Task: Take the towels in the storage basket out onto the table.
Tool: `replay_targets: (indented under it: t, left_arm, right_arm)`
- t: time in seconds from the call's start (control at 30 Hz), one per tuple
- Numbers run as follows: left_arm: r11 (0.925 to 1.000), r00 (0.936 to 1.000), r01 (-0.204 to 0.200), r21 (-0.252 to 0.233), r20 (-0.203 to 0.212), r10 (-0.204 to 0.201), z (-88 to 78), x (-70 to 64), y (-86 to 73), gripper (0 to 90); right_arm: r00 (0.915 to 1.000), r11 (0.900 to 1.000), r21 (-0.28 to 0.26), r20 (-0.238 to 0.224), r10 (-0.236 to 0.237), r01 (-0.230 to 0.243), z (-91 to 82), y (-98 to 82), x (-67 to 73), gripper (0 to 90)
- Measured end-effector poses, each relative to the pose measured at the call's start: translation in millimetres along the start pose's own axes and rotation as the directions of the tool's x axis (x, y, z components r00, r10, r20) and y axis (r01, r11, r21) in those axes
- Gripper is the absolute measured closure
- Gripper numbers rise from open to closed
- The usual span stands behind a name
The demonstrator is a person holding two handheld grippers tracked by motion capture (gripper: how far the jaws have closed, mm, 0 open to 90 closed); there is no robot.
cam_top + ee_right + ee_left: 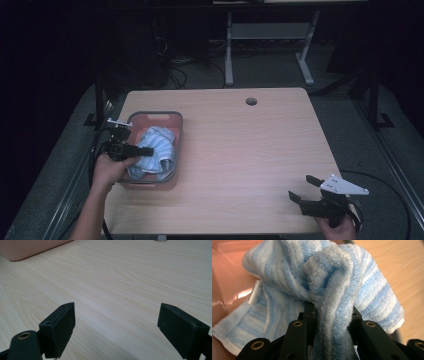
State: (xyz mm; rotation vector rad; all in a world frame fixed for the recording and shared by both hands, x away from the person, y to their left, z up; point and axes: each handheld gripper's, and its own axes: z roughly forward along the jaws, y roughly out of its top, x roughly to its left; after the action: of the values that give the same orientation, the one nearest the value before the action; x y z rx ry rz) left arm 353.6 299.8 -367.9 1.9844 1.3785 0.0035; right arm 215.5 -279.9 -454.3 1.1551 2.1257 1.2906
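Left tongs clamped on blue-striped terry towel over pink plastic basket; right tongs agape above bench. Risk: bunched fold slipping out, basket dragged.

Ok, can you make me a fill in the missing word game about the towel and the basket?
1. The left hand-held gripper is shut on the striped ____.
2. The towel lies in a basket on the ____ side of the table.
3. The right hand-held gripper has its jaws ____ and holds nothing.

Missing words: towel; left; open
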Motion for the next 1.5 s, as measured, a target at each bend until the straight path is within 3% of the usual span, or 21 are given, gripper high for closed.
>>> replay_targets:
  t: [0.27, 0.43, 0.93, 1.5]
  left_arm:
    - [0.9976, 0.9987, 0.019, -0.067, 0.048, -0.016, -23.1, -1.1, 1.0, 69.6]
    - [0.9916, 0.9957, 0.046, -0.121, 0.085, -0.036, -36.0, -0.5, 1.6, 69.7]
    - [0.9784, 0.9943, 0.018, -0.206, 0.106, 0.004, -66.4, -15.4, 17.6, 69.7]
    - [0.9713, 0.9903, -0.032, -0.236, 0.124, 0.063, -81.8, -43.7, 40.0, 69.6]
  right_arm:
    - [1.0000, 1.000, -0.006, 0.006, 0.003, -0.002, -1.0, -0.4, -0.2, 13.9]
    - [1.0000, 1.000, -0.007, 0.002, -0.007, 0.007, -1.1, 0.0, 1.3, 13.9]
    - [0.9999, 1.000, -0.006, 0.003, -0.015, 0.015, -2.1, -0.3, -0.6, 13.9]
    - [0.9999, 1.000, -0.013, 0.014, -0.002, 0.002, -4.1, -0.4, -3.2, 13.9]
